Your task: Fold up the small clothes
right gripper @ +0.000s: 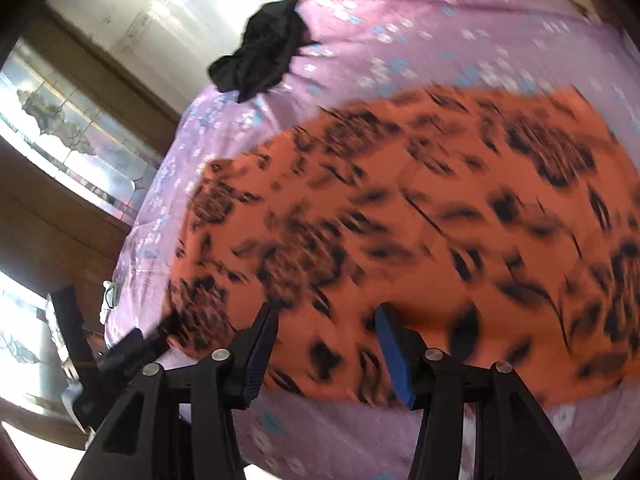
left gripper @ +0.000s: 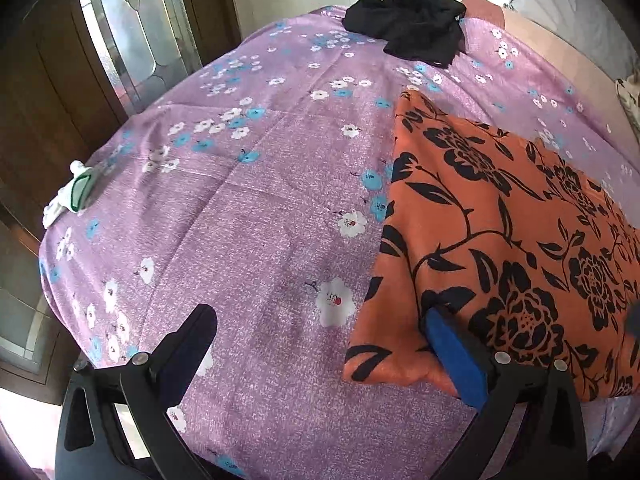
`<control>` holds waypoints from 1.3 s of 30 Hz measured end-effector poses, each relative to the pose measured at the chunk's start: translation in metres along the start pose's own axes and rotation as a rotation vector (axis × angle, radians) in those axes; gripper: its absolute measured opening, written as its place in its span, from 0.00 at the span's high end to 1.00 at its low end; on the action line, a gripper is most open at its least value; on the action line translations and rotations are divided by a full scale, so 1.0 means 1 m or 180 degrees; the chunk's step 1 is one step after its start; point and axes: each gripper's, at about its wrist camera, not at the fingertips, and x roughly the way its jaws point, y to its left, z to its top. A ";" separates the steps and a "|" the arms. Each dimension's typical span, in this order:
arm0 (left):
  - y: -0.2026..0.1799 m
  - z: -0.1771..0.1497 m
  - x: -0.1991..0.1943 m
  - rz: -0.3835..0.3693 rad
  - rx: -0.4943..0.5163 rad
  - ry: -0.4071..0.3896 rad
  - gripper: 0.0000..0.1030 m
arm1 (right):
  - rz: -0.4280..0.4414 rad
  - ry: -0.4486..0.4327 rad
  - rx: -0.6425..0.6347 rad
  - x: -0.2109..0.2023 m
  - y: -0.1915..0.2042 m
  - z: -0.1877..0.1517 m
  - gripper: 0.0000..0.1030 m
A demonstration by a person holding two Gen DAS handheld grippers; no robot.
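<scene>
Purple flowery bed sheet [left gripper: 256, 208] under everything. Orange cloth [left gripper: 500, 240] lying flat, partly folded, under wide-apart left tongs [left gripper: 320, 344]; right tongs [right gripper: 326, 344] released above it. Black clothes [left gripper: 408, 24] far ahead, not folded yet.

Daylight enters from the glass panels [left gripper: 120, 36] at left and a bright area beyond the bed's far edge, lighting both views evenly. The left wrist view is sharp; the purple bedsheet [left gripper: 260, 184] shows soft shadows only. The right wrist view is motion-blurred: the orange floral cloth [right gripper: 420, 208] smears diagonally. Fisheye distortion bends all edges, and the corners fall into black vignette.
</scene>
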 end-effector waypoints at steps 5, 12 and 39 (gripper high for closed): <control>0.003 0.002 0.001 -0.0088 -0.0063 0.0066 0.00 | 0.0148 0.0014 -0.0296 0.036 0.053 0.051 0.48; 0.008 0.004 0.005 -0.0201 -0.0152 0.0168 0.00 | 0.0345 0.0406 -0.0678 0.130 0.132 0.096 0.48; -0.049 -0.003 -0.013 0.0206 0.0457 -0.0277 0.00 | -0.0714 -0.0476 0.1025 -0.004 -0.170 0.132 0.56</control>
